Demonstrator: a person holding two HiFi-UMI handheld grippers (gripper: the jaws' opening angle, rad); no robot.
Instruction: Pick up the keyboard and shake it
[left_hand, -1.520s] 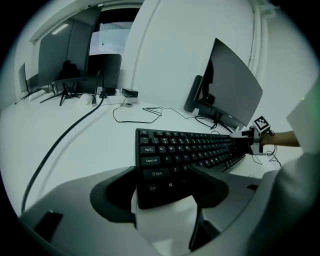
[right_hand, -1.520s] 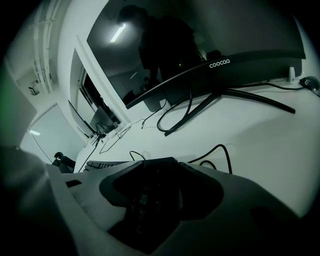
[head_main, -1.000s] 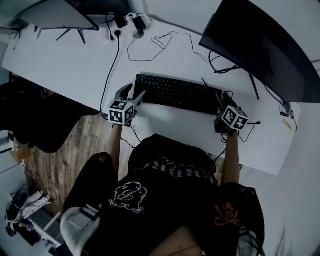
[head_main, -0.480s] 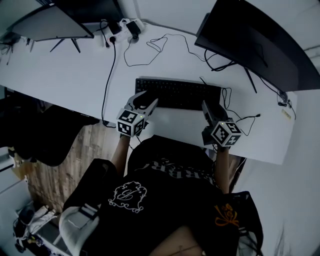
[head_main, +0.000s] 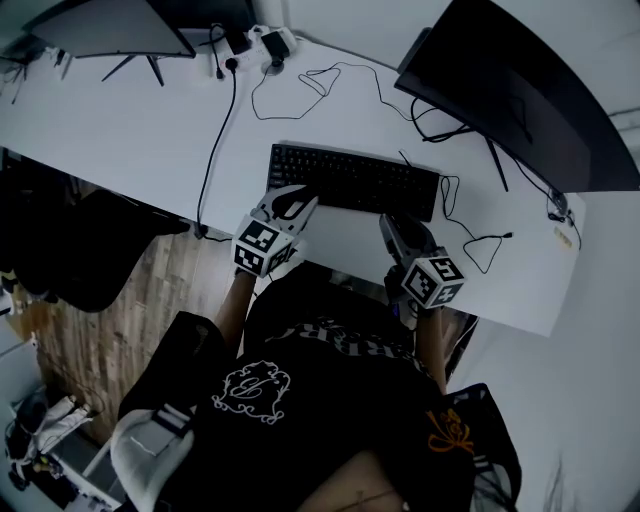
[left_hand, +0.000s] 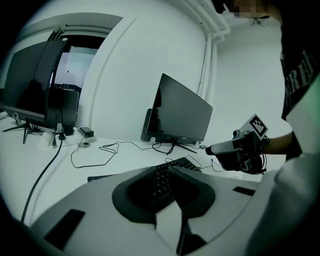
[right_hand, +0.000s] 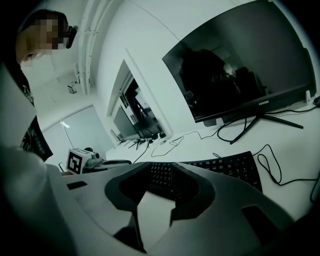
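Black short-sleeved T-shirt (head_main: 330, 400) with white crest print and orange emblem

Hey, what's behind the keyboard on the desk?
Behind the keyboard, a thin black cable loops on the white desk, with a power strip beyond and a dark monitor at right. The desk beneath that monitor's overhanging screen is covered.

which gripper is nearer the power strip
Left. The left gripper is at the keyboard's left end, in front of the power strip; the right gripper is at its front edge, farther right. Both grippers' fingers are closing with the keyboard's edge between them.
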